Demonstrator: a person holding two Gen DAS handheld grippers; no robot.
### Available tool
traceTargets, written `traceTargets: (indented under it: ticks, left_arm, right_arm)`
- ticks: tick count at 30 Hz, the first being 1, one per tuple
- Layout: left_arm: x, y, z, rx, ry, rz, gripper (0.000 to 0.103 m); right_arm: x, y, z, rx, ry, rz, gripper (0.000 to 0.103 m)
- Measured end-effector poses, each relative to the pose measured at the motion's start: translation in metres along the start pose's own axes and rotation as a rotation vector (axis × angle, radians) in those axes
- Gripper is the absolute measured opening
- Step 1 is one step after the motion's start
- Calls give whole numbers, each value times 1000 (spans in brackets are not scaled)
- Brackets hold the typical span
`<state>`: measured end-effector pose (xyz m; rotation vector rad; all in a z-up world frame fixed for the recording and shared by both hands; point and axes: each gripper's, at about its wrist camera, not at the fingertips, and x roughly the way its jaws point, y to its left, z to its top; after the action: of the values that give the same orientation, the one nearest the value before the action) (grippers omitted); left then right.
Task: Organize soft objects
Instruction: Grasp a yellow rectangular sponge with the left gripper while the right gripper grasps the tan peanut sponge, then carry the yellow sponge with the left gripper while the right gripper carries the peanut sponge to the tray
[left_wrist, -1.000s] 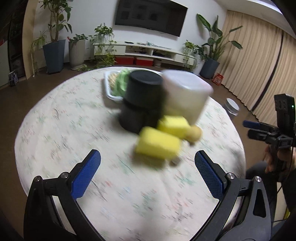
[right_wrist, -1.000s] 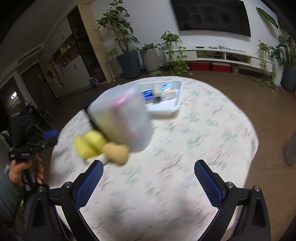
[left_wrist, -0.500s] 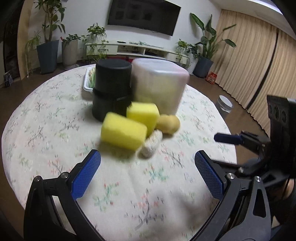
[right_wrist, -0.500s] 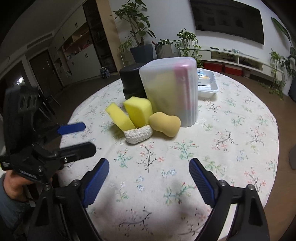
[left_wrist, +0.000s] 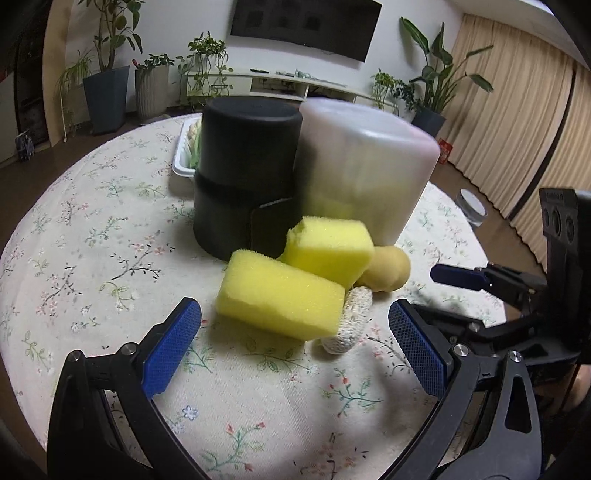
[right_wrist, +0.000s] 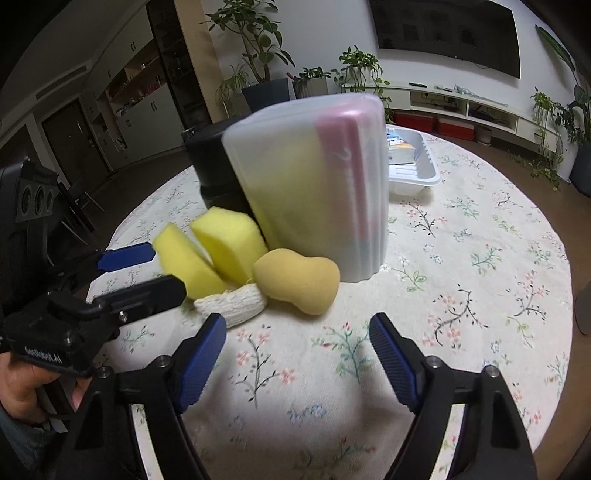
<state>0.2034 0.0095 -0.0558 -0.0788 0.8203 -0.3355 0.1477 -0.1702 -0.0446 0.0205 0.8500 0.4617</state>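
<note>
Yellow sponges: two blocks, the near sponge (left_wrist: 280, 298) and the far sponge (left_wrist: 330, 250), lie touching each other on the cloth (left_wrist: 92, 258), just in front of the black tub (left_wrist: 243, 177).
Tan puff: a gourd-shaped puff (right_wrist: 297, 281) sits in front of the clear tub (right_wrist: 314, 184), just beside the far sponge.
White pad: a knitted pad (right_wrist: 232, 304) lies in front of the sponges, touching the puff's near end.
Tubs: the black tub and the clear tub stand upright side by side, touching; yellow and pink things show through the clear wall.
Tray: a white tray (right_wrist: 413, 173) sits behind the clear tub, well apart from the sponges.
Left gripper (left_wrist: 295, 350): jaws wide, empty, pointing at the near sponge, not touching it.
Right gripper (right_wrist: 297, 360): jaws apart and have just been closing; nothing between them; the pad and puff lie just ahead.
Hand (right_wrist: 22, 391): at the right view's left edge, holding the left gripper's handle.
</note>
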Motion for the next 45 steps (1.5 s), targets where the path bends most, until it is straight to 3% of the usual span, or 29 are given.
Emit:
traceTargets:
  ticks: [15,26,27,32,45]
  left_arm:
    - [17,16,5,-68,31,58,102]
    - [29,24,6,-94,43,42,102]
    - [28,23,5,-92,39,43,100]
    - [27,18,6,-70,27,12,71]
    - [12,23,-1,-111,-3,-15,59]
  right_arm:
    - [25,-3,20,1,24,19,74]
    - [37,-3,28,24,16,23,73]
    - [38,-3,28,29,17,32,70]
    - [39,-2,28,26,15,71,60]
    - [30,-4,18,49,19,101,53]
